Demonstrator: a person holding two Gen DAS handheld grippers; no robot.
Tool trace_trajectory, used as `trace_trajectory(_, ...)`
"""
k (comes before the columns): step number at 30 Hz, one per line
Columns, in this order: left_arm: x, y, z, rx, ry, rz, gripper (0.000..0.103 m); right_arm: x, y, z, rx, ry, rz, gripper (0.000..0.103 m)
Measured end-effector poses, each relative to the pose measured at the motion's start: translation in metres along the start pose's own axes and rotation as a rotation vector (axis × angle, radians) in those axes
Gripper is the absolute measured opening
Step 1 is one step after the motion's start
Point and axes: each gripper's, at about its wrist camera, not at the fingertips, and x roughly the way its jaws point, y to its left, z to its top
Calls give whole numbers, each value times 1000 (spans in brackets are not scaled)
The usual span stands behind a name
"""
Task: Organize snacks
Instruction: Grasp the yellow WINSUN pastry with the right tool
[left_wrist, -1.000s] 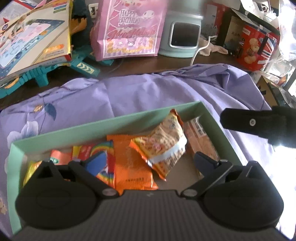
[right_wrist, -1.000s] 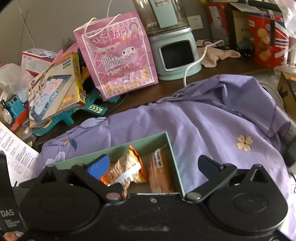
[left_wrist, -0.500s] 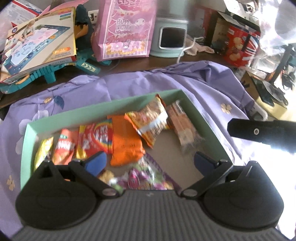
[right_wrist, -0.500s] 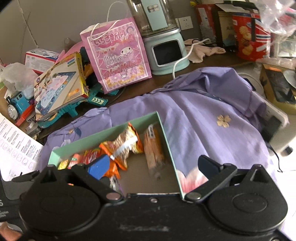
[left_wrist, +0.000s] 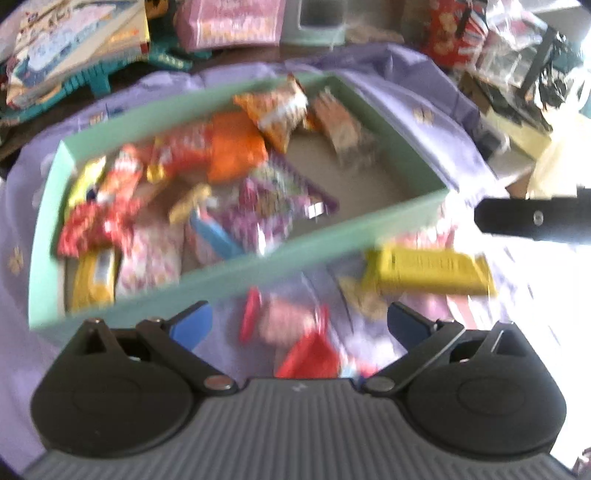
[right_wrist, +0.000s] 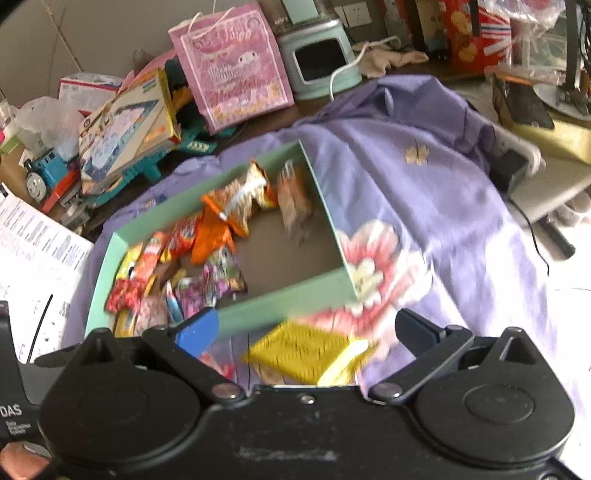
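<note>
— How much has been sorted?

— Most snacks are laid in the green box (left_wrist: 236, 273). A yellow packet (right_wrist: 310, 354) and red wrappers (left_wrist: 306, 354), blurred, perhaps two or three, are left on the purple cloth (right_wrist: 424, 192) beside it.

— And the tools?

— The left gripper (left_wrist: 299, 325) and right gripper (right_wrist: 306, 328) are both spread wide, nothing held.

Daylight floods in from the right, blowing out the purple cloth (left_wrist: 546, 314) to white glare. Both fisheye views curve at the edges; motion blur smears the yellow packet (right_wrist: 310, 350).
</note>
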Motion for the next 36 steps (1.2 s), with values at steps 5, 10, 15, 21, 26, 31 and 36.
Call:
trace_trajectory(5, -1, 1, -34, 28, 35, -7, 103, -3, -6, -29, 33, 38, 19, 103)
trace_trajectory(10, -2, 12, -55, 40, 48, 18, 103, 0, -5, -55, 52, 78, 51, 103)
trace_trajectory(15, 2, 27, -67, 18, 60, 55, 103, 10, 19, -82, -43, 106, 74, 103)
trace_trajectory(21, 4, 48, -71, -57, 62, 63, 103, 21, 52, -101, -167, 134, 75, 99)
trace_trajectory(26, 5, 59, -74, -100, 64, 61, 103, 21, 54, -102, -179, 139, 66, 98)
trace_trajectory(31, 5, 54, -66, -103, 48, 54, 103, 14, 38, -80, -118, 72, 32, 98)
trace_trajectory(36, 2, 44, -50, -101, 18, 30, 103, 0, 17, -49, -75, -13, -6, 98)
